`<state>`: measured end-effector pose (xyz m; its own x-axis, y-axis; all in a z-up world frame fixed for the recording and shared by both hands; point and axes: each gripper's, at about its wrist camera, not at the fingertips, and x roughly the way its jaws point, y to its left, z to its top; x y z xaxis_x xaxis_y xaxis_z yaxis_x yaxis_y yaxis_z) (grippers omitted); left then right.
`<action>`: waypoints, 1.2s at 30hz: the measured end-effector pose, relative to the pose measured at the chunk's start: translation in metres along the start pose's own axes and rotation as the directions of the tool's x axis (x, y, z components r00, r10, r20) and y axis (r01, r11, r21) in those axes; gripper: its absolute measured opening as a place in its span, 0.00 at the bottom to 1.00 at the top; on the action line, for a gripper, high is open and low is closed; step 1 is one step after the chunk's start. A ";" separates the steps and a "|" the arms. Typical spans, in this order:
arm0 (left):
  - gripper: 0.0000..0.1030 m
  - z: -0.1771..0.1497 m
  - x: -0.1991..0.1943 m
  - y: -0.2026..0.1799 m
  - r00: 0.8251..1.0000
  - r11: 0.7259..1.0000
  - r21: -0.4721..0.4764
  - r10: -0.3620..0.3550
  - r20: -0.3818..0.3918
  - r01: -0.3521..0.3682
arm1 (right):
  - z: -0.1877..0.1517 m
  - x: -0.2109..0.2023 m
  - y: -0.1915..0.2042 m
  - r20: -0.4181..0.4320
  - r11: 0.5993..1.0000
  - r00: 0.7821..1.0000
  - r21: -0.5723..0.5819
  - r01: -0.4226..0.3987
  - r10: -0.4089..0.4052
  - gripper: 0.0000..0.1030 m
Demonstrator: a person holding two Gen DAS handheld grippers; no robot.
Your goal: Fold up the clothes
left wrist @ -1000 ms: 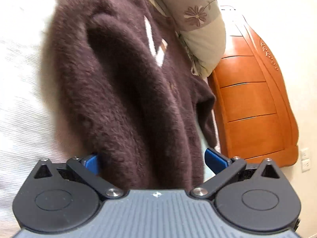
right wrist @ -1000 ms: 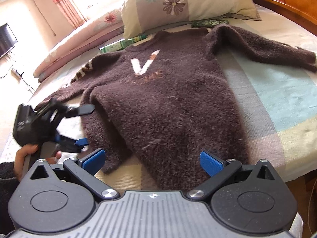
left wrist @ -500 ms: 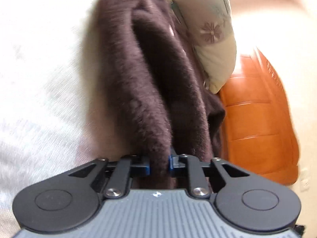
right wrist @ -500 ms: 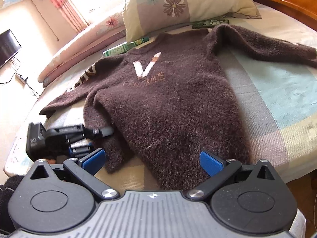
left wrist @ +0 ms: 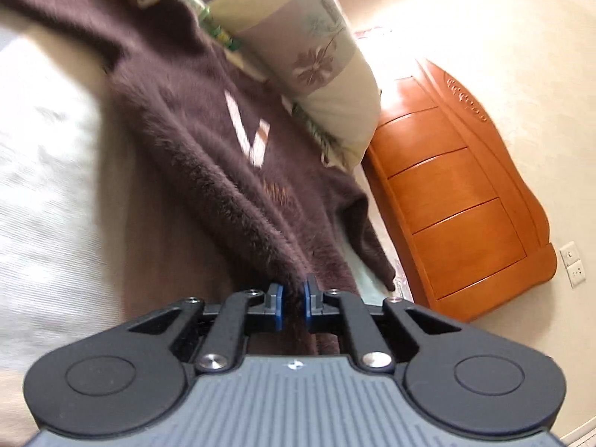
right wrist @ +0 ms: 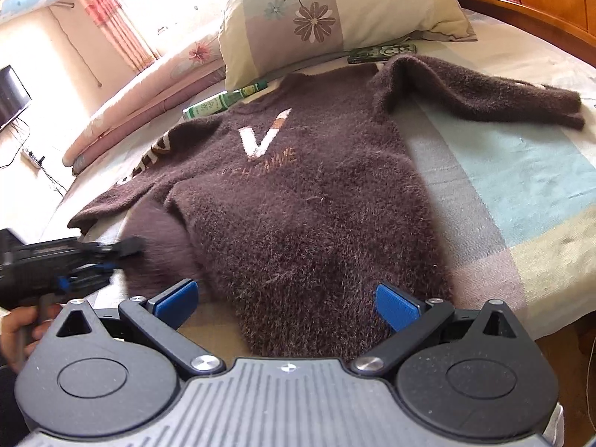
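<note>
Brown fuzzy sweater fills the left wrist view, spread on the bed; the left gripper is clamped on a bunched bit of its hem corner, fabric pinched between the blue pads. Pillow and wooden headboard behind. Right wrist view: sweater lies front up, V logo showing, sleeves out to both sides. Right gripper is spread wide with the near hem between the pads, nothing gripped. Left gripper bites the near left hem corner. Step looks like grabbing the hem for the first fold; next the right should close on the hem, then both lift together.
</note>
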<state>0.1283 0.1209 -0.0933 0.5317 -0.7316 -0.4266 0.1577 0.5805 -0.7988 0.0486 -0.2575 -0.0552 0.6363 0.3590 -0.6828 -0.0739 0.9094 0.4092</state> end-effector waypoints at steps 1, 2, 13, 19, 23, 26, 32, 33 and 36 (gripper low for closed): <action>0.08 0.000 -0.009 0.002 1.000 1.000 -0.002 0.001 0.010 -0.001 | 0.000 0.001 0.000 -0.002 1.000 1.000 0.002 0.000 0.000 1.00; 0.07 0.000 -0.014 0.001 1.000 1.000 -0.008 0.010 0.017 -0.009 | 0.000 0.001 0.000 -0.004 1.000 1.000 0.003 0.001 -0.001 1.00; 0.07 -0.013 -0.058 0.015 0.991 0.992 -0.030 0.127 0.034 -0.126 | 0.002 0.003 -0.002 -0.007 1.000 1.000 0.005 0.020 -0.020 1.00; 0.08 -0.019 -0.045 0.044 0.990 0.986 -0.086 0.144 -0.011 -0.144 | 0.005 0.001 -0.008 0.001 0.999 0.999 0.007 0.048 -0.048 1.00; 0.20 -0.020 -0.028 0.064 0.987 0.980 -0.122 0.154 -0.054 -0.160 | 0.007 -0.003 -0.014 0.013 0.998 0.998 0.018 0.067 -0.067 1.00; 0.35 -0.019 -0.018 0.076 0.989 0.979 -0.146 0.134 -0.064 -0.142 | 0.006 -0.005 -0.018 0.016 0.996 0.997 0.027 0.080 -0.081 1.00; 0.07 -0.013 -0.005 0.057 0.975 0.975 -0.042 0.217 -0.050 -0.219 | 0.004 -0.003 -0.024 0.010 0.995 0.996 0.041 0.091 -0.092 1.00; 0.07 -0.015 -0.006 0.049 0.976 0.976 -0.023 0.216 -0.035 -0.217 | 0.004 -0.003 -0.023 0.009 0.995 0.996 0.039 0.091 -0.092 1.00; 0.06 -0.015 -0.027 0.017 0.992 0.992 0.028 0.123 0.033 -0.124 | 0.004 -0.002 -0.021 0.013 0.995 0.995 0.021 0.094 -0.094 1.00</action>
<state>0.1040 0.1457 -0.1019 0.5746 -0.6421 -0.5074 0.1138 0.6766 -0.7275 0.0518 -0.2782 -0.0595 0.6501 0.2691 -0.7106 0.0020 0.9346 0.3558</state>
